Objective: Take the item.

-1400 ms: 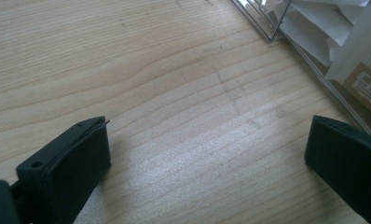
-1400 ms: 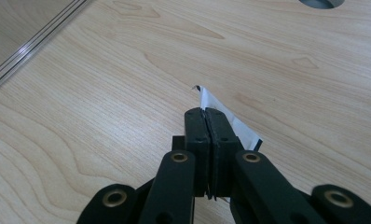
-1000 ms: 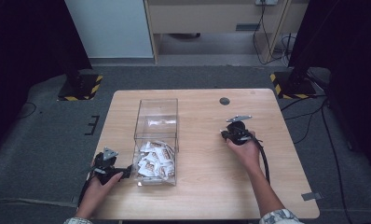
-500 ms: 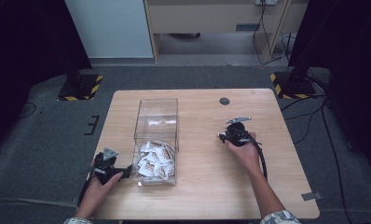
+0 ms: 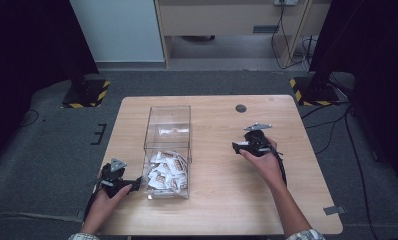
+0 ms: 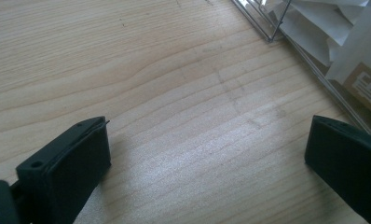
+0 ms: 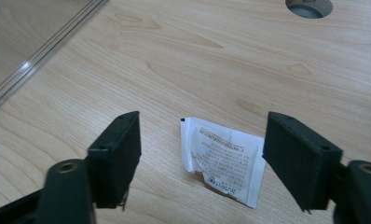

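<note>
White sachet (image 7: 223, 161) lies released on the desk's right half, right gripper (image 7: 202, 149) jaws just spread; left gripper (image 6: 207, 158) gapes empty (beside the clear box (image 5: 168, 131)). Next: withdraw, fetch another.

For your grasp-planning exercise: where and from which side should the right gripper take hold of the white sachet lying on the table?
The white sachet lies flat on the table between the open fingers of the right gripper, which have just been opening. Probably best to come straight down and pinch across its two long side edges, near the middle: it is thin and flat, so only the edges offer purchase.
</note>
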{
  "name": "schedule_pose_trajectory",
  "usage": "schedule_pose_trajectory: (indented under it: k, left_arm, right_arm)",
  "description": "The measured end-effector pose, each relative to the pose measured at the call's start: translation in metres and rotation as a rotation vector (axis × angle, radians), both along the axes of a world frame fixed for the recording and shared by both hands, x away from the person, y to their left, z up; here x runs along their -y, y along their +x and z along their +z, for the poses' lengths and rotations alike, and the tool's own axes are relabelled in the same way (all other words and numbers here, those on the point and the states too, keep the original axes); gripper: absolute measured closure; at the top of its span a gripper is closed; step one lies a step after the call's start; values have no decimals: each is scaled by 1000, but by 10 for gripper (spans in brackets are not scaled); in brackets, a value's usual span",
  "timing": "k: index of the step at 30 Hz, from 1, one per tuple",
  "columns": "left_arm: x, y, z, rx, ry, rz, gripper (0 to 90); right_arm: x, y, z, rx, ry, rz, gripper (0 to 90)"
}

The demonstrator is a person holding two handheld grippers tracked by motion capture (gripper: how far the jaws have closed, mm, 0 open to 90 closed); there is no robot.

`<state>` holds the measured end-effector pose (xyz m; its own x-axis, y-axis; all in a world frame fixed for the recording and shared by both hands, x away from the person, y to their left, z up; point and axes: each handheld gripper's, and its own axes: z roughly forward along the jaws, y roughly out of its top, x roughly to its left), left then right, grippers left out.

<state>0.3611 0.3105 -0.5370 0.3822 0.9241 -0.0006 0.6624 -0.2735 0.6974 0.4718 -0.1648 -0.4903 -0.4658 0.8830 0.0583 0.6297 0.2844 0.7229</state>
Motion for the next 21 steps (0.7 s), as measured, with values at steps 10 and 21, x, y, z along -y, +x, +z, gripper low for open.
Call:
schedule_pose_trajectory:
  k: [10,21]
  left_arm:
    - [0,0,0,0,1,-1,0]
    - [0,0,0,0,1,-1,0]
  right_arm:
    - [-1,-3,12,34,22,3,117]
    - [3,-11,30,86,52,5,94]
